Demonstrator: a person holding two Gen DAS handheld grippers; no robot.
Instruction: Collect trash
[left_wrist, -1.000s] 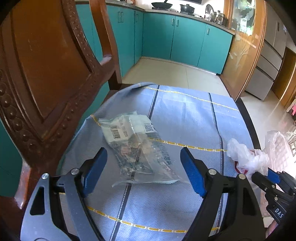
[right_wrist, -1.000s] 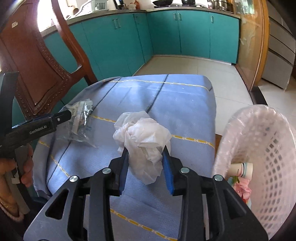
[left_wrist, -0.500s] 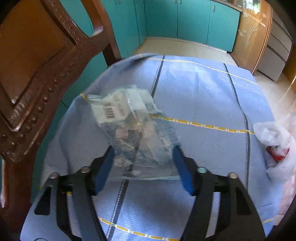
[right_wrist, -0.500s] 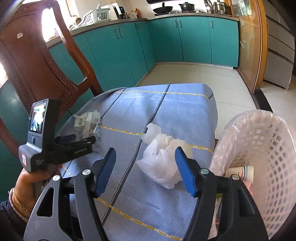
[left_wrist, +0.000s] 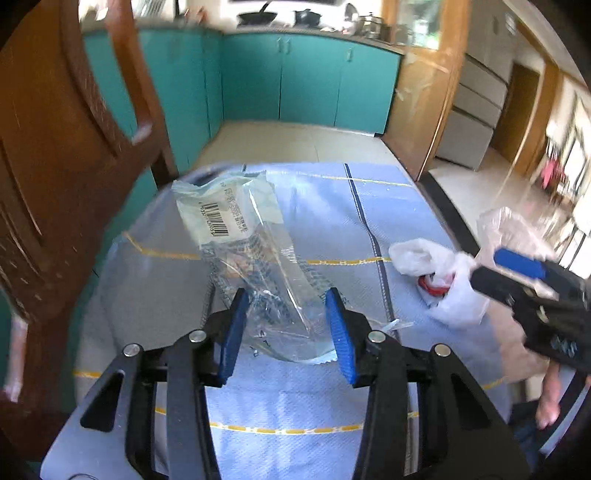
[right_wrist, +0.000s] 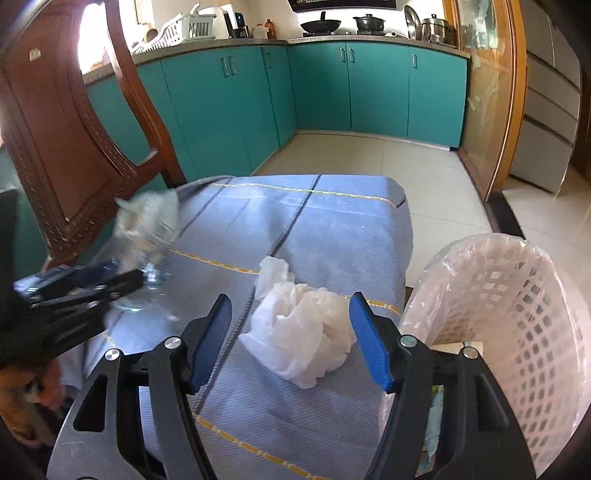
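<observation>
Closing my left gripper (left_wrist: 284, 332) on the crinkly clear plastic wrapper (left_wrist: 255, 258) near the blue tablecloth's (left_wrist: 295, 406) left edge, I am squeezing gently against slipping, while my right gripper (right_wrist: 291, 339) is standing apart around the crumpled white tissue (right_wrist: 306, 343) beside the white lattice basket (right_wrist: 517, 332).

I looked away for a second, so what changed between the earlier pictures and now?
The left hand-held gripper has just been closing around the clear packet, whose far end now tips up off the cloth. The right hand-held gripper let go of the white bag and opened; the bag lies loose between its pads. The basket stayed put.
</observation>
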